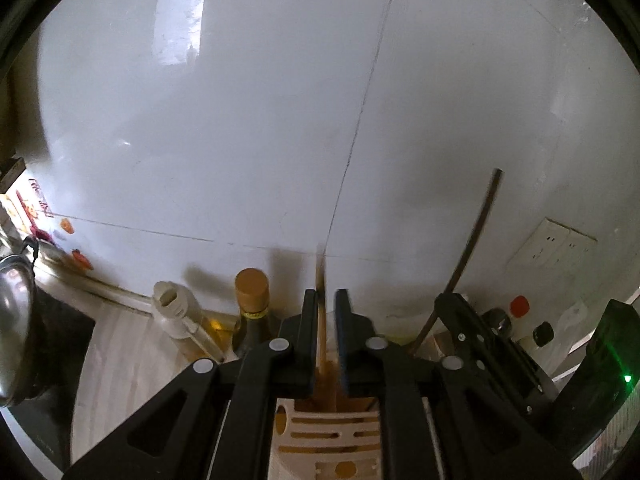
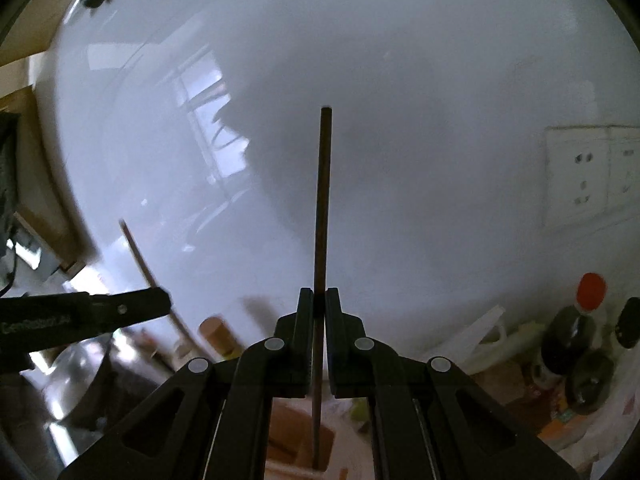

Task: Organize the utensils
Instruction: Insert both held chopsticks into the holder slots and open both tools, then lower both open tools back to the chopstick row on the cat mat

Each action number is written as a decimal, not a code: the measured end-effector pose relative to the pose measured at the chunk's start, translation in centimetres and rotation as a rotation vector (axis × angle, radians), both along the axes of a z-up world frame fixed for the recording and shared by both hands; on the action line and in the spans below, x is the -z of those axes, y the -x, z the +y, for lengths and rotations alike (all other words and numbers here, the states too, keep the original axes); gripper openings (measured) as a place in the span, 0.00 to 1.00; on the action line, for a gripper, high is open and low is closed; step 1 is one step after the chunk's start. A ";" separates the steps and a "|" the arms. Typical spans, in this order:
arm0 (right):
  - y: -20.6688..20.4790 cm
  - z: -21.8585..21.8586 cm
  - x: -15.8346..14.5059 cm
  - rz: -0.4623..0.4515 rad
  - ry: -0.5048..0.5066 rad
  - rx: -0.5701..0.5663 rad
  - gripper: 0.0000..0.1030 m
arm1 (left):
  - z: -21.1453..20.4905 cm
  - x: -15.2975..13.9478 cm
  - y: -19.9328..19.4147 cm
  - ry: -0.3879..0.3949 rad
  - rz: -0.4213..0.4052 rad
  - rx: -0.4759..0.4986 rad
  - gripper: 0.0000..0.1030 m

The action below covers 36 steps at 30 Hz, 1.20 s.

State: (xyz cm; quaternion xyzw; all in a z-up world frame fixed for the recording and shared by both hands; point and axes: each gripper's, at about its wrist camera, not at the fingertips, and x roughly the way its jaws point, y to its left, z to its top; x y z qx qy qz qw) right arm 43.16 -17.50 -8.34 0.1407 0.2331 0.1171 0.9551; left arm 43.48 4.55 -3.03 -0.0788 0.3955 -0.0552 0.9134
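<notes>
Each hand-held gripper pinches one upright stick-like utensil, probably a chopstick, in front of a white tiled wall (image 1: 240, 120). The right gripper (image 2: 319, 308) has its fingers pressed onto a dark chopstick (image 2: 323, 200), whose lower end points down toward the counter clutter. The left gripper (image 1: 327, 308) clamps a blurred brown utensil (image 1: 321, 280) directly above a slotted wooden utensil holder (image 1: 332, 432), likely so it can drop straight in; bottles (image 1: 250, 304) stand just beside the holder.
</notes>
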 end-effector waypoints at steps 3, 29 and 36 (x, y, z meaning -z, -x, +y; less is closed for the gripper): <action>0.4 0.0 -0.2 0.023 0.005 -0.027 0.09 | 0.5 -0.9 1.0 -0.023 -0.020 -0.023 0.46; 16.8 -9.9 7.0 0.505 0.050 0.249 0.90 | -2.9 12.1 14.9 -0.249 0.203 0.051 1.00; 22.1 -13.6 19.0 0.837 -0.027 0.268 0.41 | -5.1 21.4 17.2 -0.280 0.433 0.124 0.95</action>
